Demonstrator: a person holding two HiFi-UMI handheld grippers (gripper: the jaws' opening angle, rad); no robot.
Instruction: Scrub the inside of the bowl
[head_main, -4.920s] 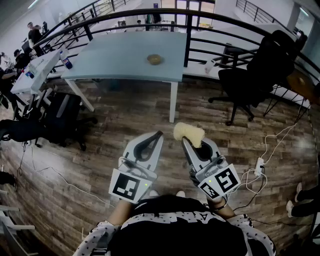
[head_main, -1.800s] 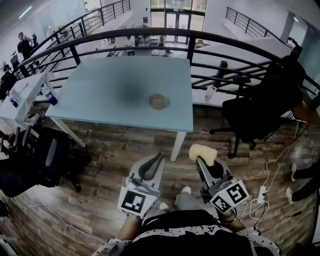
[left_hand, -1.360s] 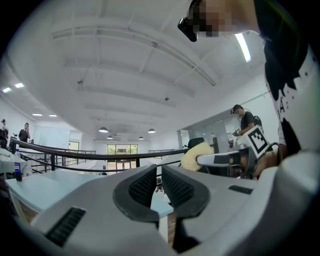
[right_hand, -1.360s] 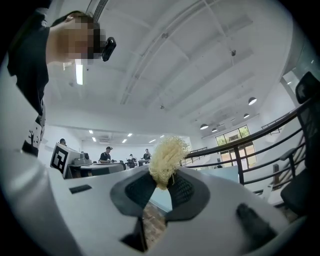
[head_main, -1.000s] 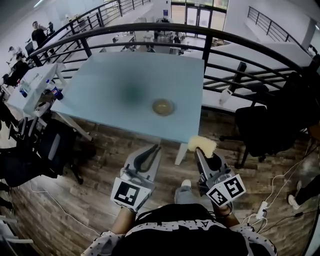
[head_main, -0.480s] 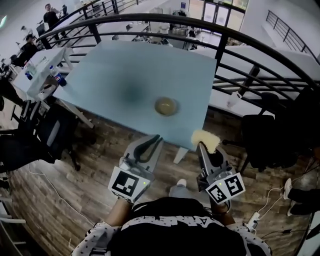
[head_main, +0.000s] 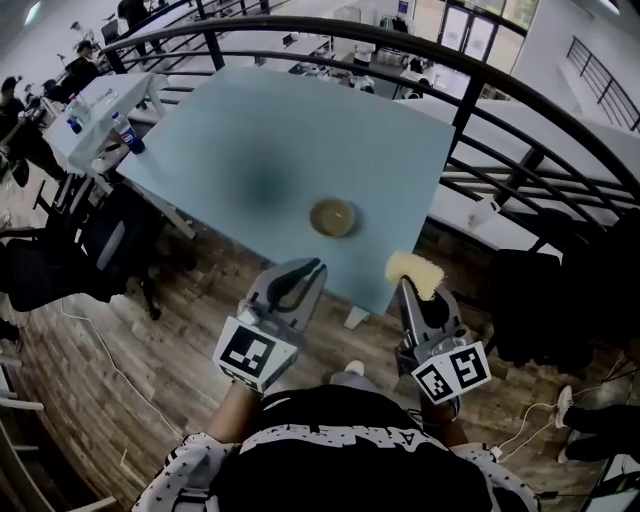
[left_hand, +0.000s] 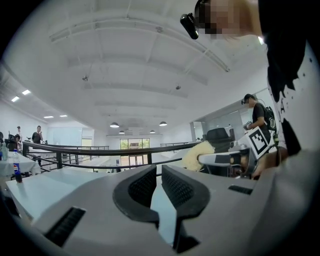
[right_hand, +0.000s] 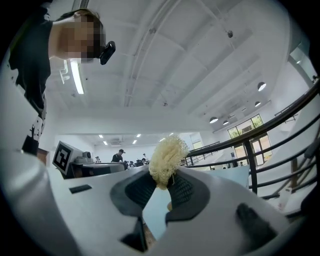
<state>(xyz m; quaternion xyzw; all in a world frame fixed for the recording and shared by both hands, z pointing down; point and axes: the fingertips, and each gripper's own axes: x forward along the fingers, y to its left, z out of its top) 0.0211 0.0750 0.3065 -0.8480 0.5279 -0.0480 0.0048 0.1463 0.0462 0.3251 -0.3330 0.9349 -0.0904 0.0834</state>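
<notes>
The person has walked up closer, so the bowl (head_main: 333, 217) on the table (head_main: 250, 130) now sits just ahead of both tools, but nothing touches it yet. The right gripper (head_main: 404, 284) pinches a fluffy yellow scrubber (head_main: 416, 270). The left gripper (head_main: 316, 266) has its jaws almost together with nothing in them. Scrubbing has not started. I think the next job is reaching the scrubber into the bowl.
</notes>
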